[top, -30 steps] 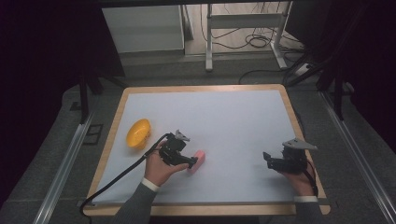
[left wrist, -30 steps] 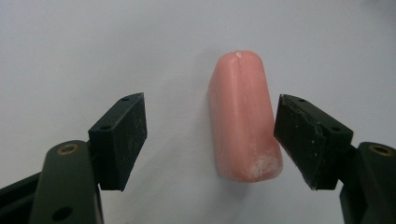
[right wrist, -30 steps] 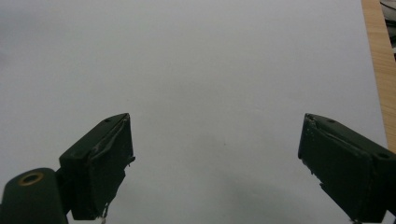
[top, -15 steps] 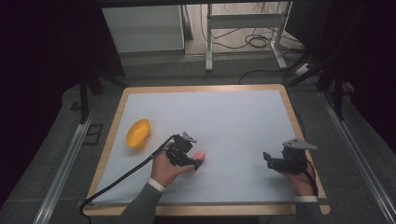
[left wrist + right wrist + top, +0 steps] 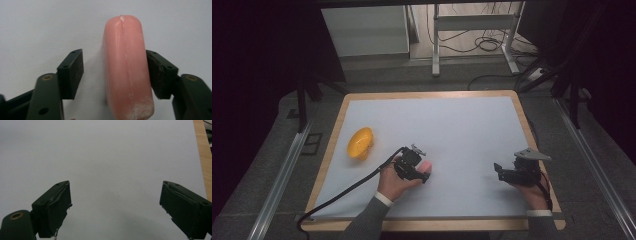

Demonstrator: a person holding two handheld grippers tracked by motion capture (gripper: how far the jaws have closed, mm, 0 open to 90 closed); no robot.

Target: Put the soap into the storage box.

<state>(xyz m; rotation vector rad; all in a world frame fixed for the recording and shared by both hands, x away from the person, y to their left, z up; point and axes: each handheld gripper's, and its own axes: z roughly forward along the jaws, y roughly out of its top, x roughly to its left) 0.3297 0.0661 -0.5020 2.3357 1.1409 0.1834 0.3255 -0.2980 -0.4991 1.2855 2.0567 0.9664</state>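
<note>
Pink and smooth, a sausage (image 5: 127, 67) is straddled by the left hand-held gripper (image 5: 115, 75), whose jaws have just been closing: one pad is seen against the sausage, the other held just apart from it. The sausage is laid on the white counter (image 5: 452, 125). Well apart from the sausage, the right hand-held gripper (image 5: 115, 210) is held spread wide. An orange bowl (image 5: 360, 142) is seen near the sausage.

Table (image 5: 522, 112): wooden rim, pale grey-white top. Lying directly on it: one orange bowl (image 5: 360, 142) near the left edge; one pink sausage (image 5: 426, 166) near the middle front.
</note>
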